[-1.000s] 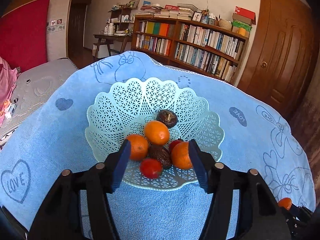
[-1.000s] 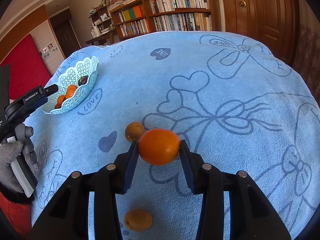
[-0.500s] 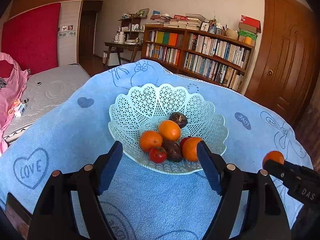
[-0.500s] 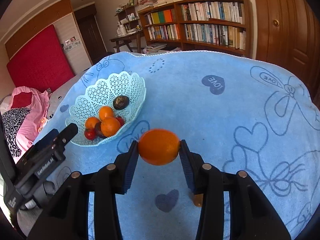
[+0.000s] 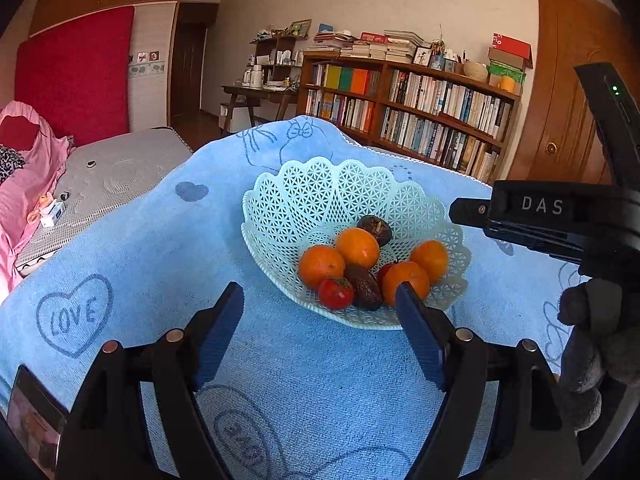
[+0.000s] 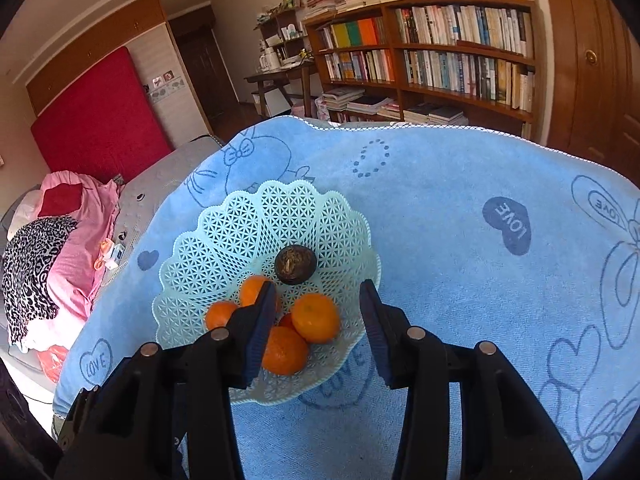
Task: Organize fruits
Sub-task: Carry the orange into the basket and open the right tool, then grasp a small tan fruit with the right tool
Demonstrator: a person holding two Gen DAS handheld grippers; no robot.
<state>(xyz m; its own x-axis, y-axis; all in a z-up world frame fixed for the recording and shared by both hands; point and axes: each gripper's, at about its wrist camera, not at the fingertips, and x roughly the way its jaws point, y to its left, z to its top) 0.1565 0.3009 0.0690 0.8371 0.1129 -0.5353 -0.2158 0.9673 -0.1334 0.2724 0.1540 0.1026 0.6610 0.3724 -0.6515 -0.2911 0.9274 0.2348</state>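
Basket (image 5: 320,196) on blue towel (image 5: 160,248) holds four oranges (image 5: 357,247), two dark fruits (image 5: 374,229), two red tomatoes (image 5: 336,293). Your right tongs (image 6: 316,308) released, empty, above basket; left tongs (image 5: 320,320) spread before it.

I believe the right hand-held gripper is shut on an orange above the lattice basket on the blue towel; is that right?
Not quite: the right hand-held gripper is open above the lattice basket on the blue towel, and the orange lies in the basket, as the right wrist view shows.
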